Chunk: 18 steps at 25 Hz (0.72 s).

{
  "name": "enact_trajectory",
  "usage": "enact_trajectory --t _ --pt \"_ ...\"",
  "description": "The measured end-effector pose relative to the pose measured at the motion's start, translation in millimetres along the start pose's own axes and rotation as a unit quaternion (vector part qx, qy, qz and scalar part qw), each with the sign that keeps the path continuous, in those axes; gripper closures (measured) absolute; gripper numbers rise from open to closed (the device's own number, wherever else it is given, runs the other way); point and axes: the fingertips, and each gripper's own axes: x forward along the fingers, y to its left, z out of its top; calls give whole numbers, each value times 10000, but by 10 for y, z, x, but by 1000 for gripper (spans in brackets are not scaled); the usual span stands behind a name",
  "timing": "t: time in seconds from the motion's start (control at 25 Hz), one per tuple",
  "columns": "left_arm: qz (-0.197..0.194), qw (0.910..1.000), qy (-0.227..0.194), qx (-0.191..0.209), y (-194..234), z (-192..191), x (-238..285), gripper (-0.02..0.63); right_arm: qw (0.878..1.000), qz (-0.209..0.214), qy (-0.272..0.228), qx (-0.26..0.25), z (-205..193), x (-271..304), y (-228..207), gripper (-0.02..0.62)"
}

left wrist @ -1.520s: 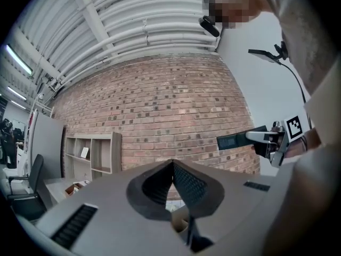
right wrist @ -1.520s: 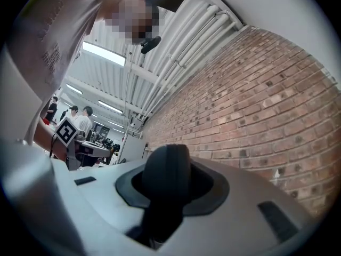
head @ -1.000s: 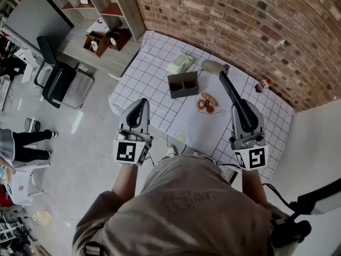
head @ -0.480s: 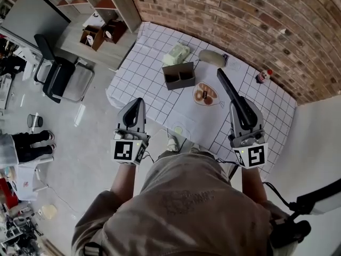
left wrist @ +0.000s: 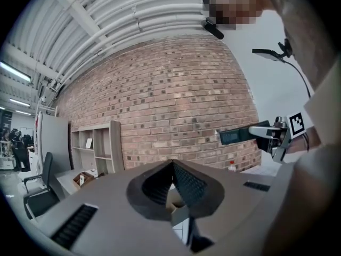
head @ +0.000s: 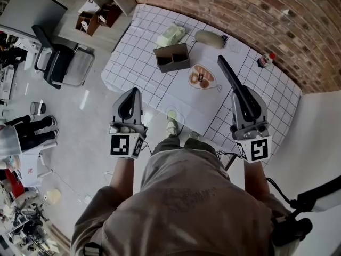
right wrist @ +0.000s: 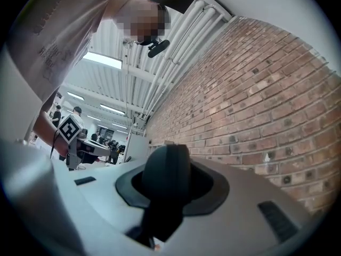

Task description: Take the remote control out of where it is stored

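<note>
From the head view, the person stands at the near edge of a table (head: 160, 89) covered with a white checked cloth. On it are a brown two-part box (head: 171, 57), a plate (head: 201, 77), a pale green packet (head: 170, 35) and a small red-capped bottle (head: 265, 60). The remote control (head: 229, 76) is out of the box and held up over the table – the right gripper (head: 246, 97) pinches its near end, and the far end points towards the brick wall (head: 256, 9). The left gripper (head: 132, 92) hangs beside the table edge. In the left gripper view its jaws are pressed together at the tip with nothing between them. In the right gripper view the black remote sticks out from the jaws, which are clamped on it.
</note>
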Motion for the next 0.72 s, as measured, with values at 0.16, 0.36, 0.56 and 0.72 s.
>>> enact_trajectory --t 0.16,0.36,0.56,0.72 --pt "133 9998 98 76 -66 -100 -116 595 9999 -12 44 112 -91 -133 -95 485" --pt "231 9996 171 64 -81 -95 -159 595 9999 -53 41 124 -110 -238 -140 485" --pt "211 9998 44 -8 -84 -43 -39 595 9999 -74 6 91 -92 -274 -147 485" --pt "103 9999 -41 -3 -156 -1 5 595 10000 -76 39 36 -84 -292 -119 485"
